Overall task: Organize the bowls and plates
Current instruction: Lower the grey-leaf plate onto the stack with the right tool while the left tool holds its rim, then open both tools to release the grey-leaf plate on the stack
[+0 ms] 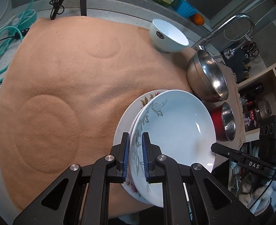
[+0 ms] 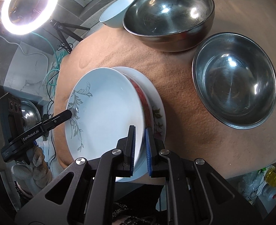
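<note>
A white deep plate with a grey leaf pattern (image 1: 177,123) (image 2: 104,112) rests on a wider white floral plate (image 1: 128,116) (image 2: 156,101) on the tan cloth. My left gripper (image 1: 135,156) is shut on the leaf plate's near rim, one finger inside and one under it. My right gripper (image 2: 140,150) is shut on the opposite rim of the same plate. A red patterned band shows on the leaf plate's outer side in the right wrist view. A pale blue bowl (image 1: 167,35) (image 2: 117,12), a large steel bowl (image 1: 206,75) (image 2: 169,15) and a smaller steel bowl with a red outside (image 1: 226,122) (image 2: 233,91) stand beyond.
The tan cloth (image 1: 63,78) covers the counter and shows round dents. A faucet (image 1: 229,26), a shelf with bottles (image 1: 257,101), teal cables (image 1: 4,43) and a ring light on a tripod (image 2: 28,5) lie around the edges. The cloth's front edge drops off near me.
</note>
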Motion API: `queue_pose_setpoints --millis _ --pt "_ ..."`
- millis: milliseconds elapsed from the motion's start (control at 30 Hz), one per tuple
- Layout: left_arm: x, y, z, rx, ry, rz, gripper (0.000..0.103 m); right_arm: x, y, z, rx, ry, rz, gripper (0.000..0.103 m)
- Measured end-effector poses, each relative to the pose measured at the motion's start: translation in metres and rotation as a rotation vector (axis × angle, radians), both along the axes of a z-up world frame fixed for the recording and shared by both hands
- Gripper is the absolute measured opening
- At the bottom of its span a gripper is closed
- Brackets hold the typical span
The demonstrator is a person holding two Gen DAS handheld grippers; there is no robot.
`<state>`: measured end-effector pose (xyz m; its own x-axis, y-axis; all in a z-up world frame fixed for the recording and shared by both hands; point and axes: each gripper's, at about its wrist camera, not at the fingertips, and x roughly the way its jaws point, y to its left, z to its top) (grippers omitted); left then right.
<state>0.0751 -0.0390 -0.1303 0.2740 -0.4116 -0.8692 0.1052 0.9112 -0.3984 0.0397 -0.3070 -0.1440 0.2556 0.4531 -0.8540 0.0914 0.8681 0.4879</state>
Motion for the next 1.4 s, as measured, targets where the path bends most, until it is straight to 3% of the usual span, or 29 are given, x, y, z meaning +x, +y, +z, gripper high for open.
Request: queue_pose_setpoints --millis 1400 --pt "0.012 -0.001 -0.001 0.036 0.001 -0.023 0.011 -0.001 -0.002 -0.003 -0.007 0.009 0.011 0.010"
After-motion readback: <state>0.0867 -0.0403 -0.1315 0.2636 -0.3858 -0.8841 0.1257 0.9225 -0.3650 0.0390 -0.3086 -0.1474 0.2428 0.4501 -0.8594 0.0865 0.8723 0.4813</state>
